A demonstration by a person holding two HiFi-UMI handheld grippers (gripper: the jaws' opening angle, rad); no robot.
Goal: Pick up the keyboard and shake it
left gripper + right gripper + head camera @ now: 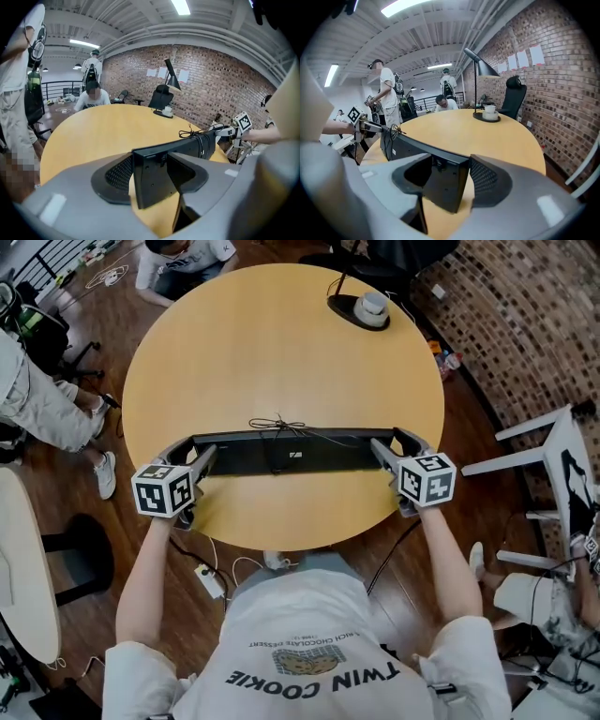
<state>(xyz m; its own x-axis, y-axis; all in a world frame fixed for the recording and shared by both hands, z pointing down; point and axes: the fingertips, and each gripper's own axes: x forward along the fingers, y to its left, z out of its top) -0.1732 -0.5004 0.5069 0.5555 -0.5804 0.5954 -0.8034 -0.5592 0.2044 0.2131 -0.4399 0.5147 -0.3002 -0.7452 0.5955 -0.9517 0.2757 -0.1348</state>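
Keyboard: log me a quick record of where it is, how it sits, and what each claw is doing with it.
item: black keyboard
place: over the near side of the round wooden table
pose: turned up on a long edge, flat labelled face toward the head view
cable: bundled and tied, at the keyboard's top edge
left claw: pads pressed on the keyboard's left end
right claw: pads pressed on its right end
clear of table: cannot tell
also on table: lamp base with a cup, far side
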